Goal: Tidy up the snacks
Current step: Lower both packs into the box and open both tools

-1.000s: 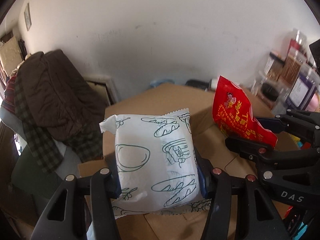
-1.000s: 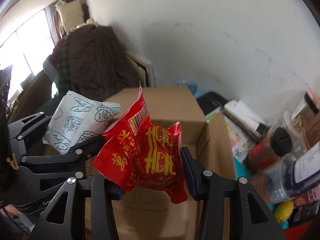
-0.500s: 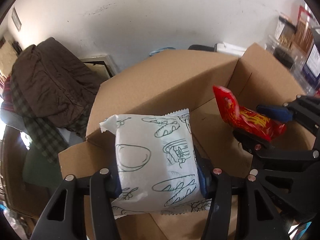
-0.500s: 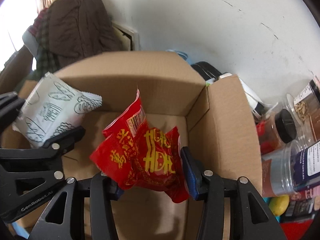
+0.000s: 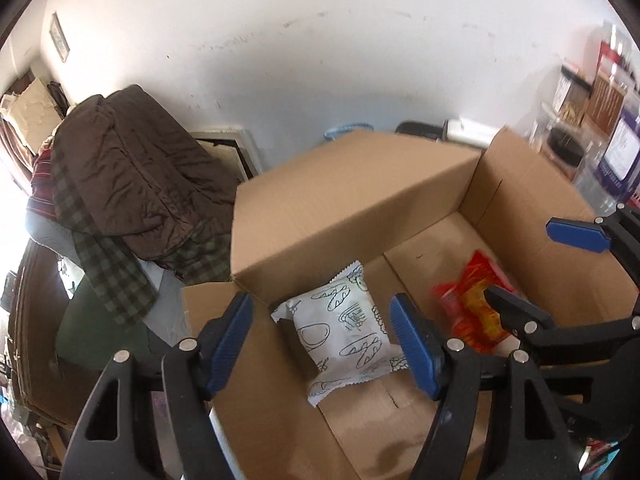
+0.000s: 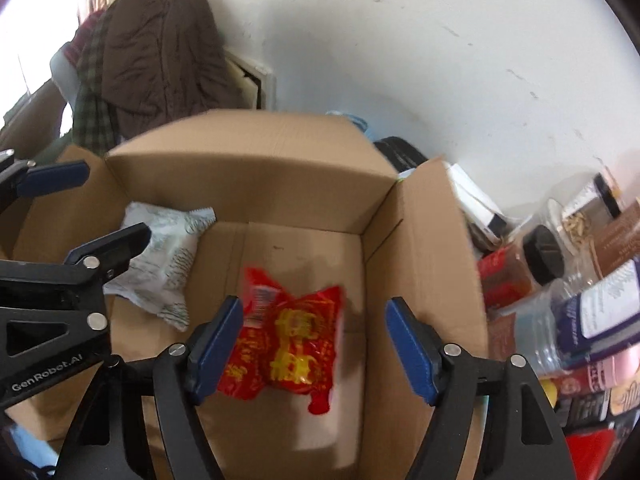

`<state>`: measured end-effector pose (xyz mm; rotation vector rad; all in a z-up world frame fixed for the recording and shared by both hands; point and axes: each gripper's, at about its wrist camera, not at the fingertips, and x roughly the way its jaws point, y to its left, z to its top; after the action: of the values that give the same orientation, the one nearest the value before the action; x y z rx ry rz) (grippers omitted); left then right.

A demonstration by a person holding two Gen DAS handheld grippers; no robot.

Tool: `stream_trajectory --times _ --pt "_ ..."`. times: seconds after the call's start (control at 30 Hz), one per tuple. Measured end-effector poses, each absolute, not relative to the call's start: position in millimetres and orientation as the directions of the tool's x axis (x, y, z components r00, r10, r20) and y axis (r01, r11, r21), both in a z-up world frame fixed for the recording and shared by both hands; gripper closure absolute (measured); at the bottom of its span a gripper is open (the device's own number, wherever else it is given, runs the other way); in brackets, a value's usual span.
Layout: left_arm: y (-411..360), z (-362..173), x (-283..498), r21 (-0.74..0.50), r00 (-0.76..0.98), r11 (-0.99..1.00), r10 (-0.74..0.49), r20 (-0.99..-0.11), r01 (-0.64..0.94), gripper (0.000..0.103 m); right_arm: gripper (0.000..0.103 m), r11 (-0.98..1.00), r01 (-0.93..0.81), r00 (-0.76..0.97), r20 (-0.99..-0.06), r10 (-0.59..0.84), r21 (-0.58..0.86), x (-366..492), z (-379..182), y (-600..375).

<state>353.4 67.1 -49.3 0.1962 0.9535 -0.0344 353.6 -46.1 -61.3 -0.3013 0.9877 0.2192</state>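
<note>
An open cardboard box (image 5: 340, 208) (image 6: 248, 168) lies below both grippers. A white snack packet with green bread drawings (image 5: 344, 332) (image 6: 168, 256) rests on the box floor at the left. My left gripper (image 5: 320, 312) (image 6: 96, 208) hangs above it, its jaws opening and its blue pads clear of the packet. A red snack packet with yellow print (image 6: 292, 344) (image 5: 472, 316) shows blurred low in the box, right of the white one. My right gripper (image 6: 314, 312) (image 5: 536, 268) is over it, jaws opening, pads not touching it.
A brown jacket and checked cloth (image 5: 132, 184) (image 6: 160, 52) hang over a chair left of the box. Jars and bottles (image 6: 580, 280) (image 5: 600, 140) crowd the right side. A white wall stands close behind the box.
Both grippers opened and let go of their packets. The white packet and the red packet dropped from between the pads into the box.
</note>
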Motion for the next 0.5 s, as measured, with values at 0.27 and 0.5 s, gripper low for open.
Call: stream_trajectory --times 0.27,0.5 --pt "69.2 -5.8 325.6 0.092 0.640 0.989 -0.003 -0.769 0.115 0.032 0.029 0.953 -0.278 0.618 -0.782 0.080 -0.122 327.3 -9.1 -53.7" --pt "67.9 37.4 288.2 0.065 0.703 0.990 -0.045 -0.710 0.129 0.032 0.029 0.959 -0.259 0.692 -0.715 0.101 -0.116 298.1 39.7 -56.2"
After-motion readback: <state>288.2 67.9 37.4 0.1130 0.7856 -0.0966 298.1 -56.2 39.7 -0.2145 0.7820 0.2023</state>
